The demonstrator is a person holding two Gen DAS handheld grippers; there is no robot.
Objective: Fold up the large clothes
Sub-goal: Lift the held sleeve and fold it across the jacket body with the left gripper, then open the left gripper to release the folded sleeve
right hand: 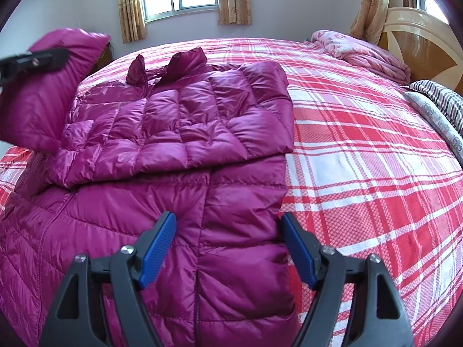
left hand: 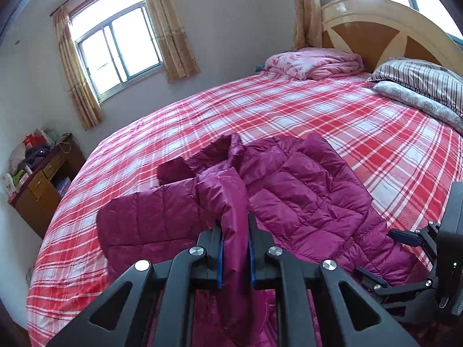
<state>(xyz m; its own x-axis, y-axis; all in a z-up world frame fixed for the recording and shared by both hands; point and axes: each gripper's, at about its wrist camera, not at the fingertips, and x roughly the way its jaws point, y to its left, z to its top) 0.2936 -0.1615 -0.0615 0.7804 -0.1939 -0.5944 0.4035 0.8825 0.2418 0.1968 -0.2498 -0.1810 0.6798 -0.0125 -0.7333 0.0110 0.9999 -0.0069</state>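
Note:
A magenta quilted puffer jacket (left hand: 303, 196) lies on the red plaid bed (left hand: 289, 110). One sleeve lies folded across its chest in the right wrist view (right hand: 185, 121). My left gripper (left hand: 235, 231) is shut on the other sleeve (left hand: 228, 202) and holds it lifted above the bed; that raised sleeve (right hand: 43, 92) and the left gripper (right hand: 34, 57) show at the far left of the right wrist view. My right gripper (right hand: 228, 225) is open, its blue pads (right hand: 157, 248) spread over the jacket's lower part near its right edge. It also shows at the right in the left wrist view (left hand: 405, 260).
A folded pink quilt (left hand: 315, 62) and pillows (left hand: 422, 86) lie by the wooden headboard (left hand: 376, 29). A cluttered wooden desk (left hand: 43, 182) stands left of the bed under a curtained window (left hand: 115, 49). Bare plaid bedspread (right hand: 361, 159) extends right of the jacket.

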